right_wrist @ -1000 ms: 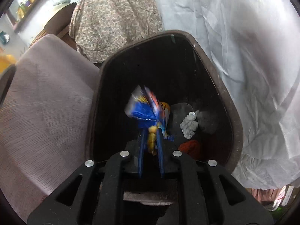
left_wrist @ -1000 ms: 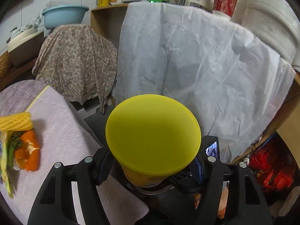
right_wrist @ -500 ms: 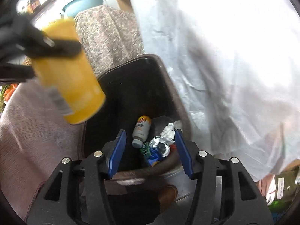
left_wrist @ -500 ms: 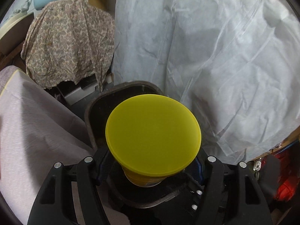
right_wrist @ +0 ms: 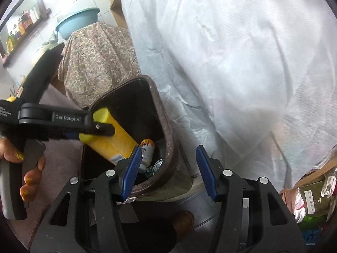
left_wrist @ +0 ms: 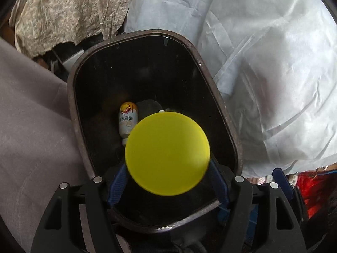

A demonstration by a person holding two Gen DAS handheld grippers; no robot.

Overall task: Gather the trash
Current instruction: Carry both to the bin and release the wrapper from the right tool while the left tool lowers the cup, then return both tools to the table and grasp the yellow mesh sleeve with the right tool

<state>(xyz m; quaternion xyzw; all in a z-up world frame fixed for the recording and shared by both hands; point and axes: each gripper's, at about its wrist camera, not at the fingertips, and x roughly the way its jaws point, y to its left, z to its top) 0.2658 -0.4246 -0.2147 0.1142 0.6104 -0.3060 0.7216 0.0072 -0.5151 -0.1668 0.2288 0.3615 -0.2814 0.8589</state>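
A dark brown bin (left_wrist: 210,80) stands open below both grippers. My left gripper (left_wrist: 168,164) points steeply down into it, and its jaws are opening. The yellow canister (left_wrist: 167,154) is still between the blue pads (left_wrist: 118,181) but has slid forward toward the fingertips, cap end facing the camera. In the right wrist view the canister (right_wrist: 118,141) tilts down into the bin (right_wrist: 168,130), its cap end between the left gripper's (right_wrist: 99,126) fingers. My right gripper (right_wrist: 168,149) hangs open and empty over the bin's near rim. A small orange-labelled bottle (left_wrist: 127,122) and crumpled foil (right_wrist: 155,165) lie inside.
A white sheet (right_wrist: 231,63) drapes behind and right of the bin. A patterned cloth (left_wrist: 69,10) covers something at the back left, with a blue basin (right_wrist: 78,21) on top. The mauve-covered table (left_wrist: 31,116) borders the bin's left. A person's hand (right_wrist: 29,168) grips the left handle.
The left gripper sank and tipped down over the bin, and the canister slid away from its camera. The right gripper dropped the blue wrapper into the bin, opened, and drew back.
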